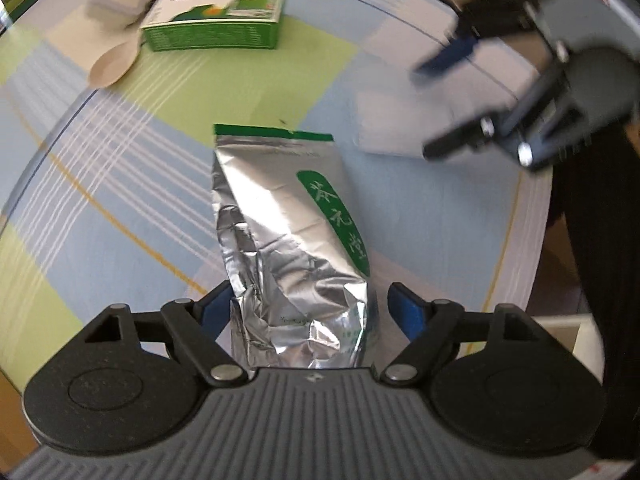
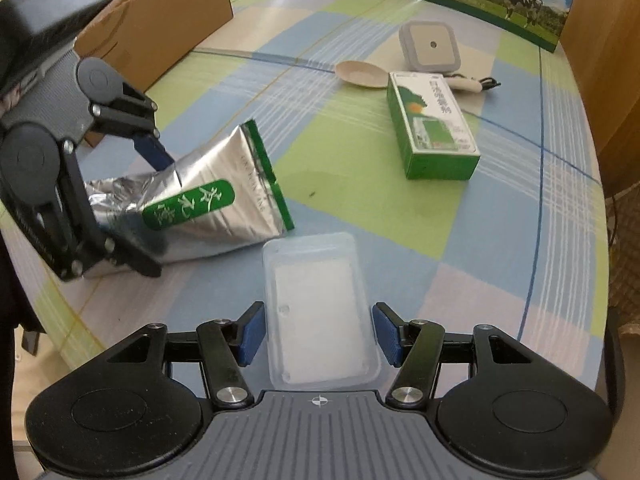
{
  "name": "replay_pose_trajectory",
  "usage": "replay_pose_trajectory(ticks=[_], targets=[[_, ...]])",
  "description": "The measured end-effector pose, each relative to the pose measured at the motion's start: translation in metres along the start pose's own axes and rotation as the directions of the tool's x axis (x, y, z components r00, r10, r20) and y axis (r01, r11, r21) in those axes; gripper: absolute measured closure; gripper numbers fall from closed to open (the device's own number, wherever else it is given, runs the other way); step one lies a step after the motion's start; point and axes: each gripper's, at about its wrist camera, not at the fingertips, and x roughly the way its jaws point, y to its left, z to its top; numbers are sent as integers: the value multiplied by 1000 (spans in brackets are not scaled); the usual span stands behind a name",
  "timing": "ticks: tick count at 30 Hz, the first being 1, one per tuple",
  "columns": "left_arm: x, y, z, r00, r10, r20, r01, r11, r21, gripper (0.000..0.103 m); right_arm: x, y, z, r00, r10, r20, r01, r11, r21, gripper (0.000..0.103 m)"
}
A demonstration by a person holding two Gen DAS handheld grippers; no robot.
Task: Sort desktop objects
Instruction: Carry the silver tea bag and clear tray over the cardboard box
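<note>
The crinkled silver tea pouch [image 1: 292, 248] could slip or fold if the left tool [image 1: 308, 312] shuts on it off-centre: foil is slick, and only the left pad [image 1: 214, 312] looks to touch the bag, while the right pad stands clear of it, so this tool's jaws are apart. The clear plastic tray [image 2: 320, 312] is a second risk: it is thin and light, and the right tool [image 2: 320, 332] could skid it across the table [image 2: 360, 184] or squash its walls if one pad meets it first. Its jaws stand apart too, one pad just beside each long side of the tray, not pressing. The pouch lies flat near the table's near edge, its base between the left tool's pads, its green-edged top pointing far. The tray lies just right of the pouch. The green box [image 2: 432, 128], pale spoon [image 2: 360, 74] and square white gadget [image 2: 430, 46] lie far off, well apart from both tools
</note>
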Motion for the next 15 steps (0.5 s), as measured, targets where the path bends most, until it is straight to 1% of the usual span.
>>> replay_pose_trajectory(ticks=[2, 4, 6, 8, 9, 10, 12, 15], targets=[[-2, 7, -1, 1000, -6, 15, 7, 999, -53, 25, 3, 0, -3, 1000, -8, -5, 8, 1000, 7, 33], [-2, 7, 3, 1000, -8, 24, 10, 997, -70, 26, 5, 1, -5, 1000, -6, -11, 6, 1000, 10, 30], [-1, 5, 4, 999, -5, 33, 8, 996, -94, 27, 7, 3, -6, 1000, -13, -15, 13, 1000, -1, 29], [-2, 3, 4, 999, 2, 35, 2, 993, -116, 35, 7, 5, -6, 1000, -23, -14, 23, 1000, -12, 29], [0, -1, 10, 999, 8, 32, -4, 992, -125, 39, 8, 5, -6, 1000, -22, -15, 22, 1000, -13, 29], [-6, -1, 7, 1000, 1, 29, 3, 990, -138, 44, 9, 5, -5, 1000, -18, -14, 18, 1000, -12, 29], [-7, 1, 7, 1000, -12, 16, 14, 987, -158, 45, 8, 6, -5, 1000, -18, -11, 18, 1000, -10, 28], [-4, 0, 10, 1000, -12, 8, 13, 988, -151, 43, 9, 5, -5, 1000, -12, -16, 12, 1000, -4, 28]])
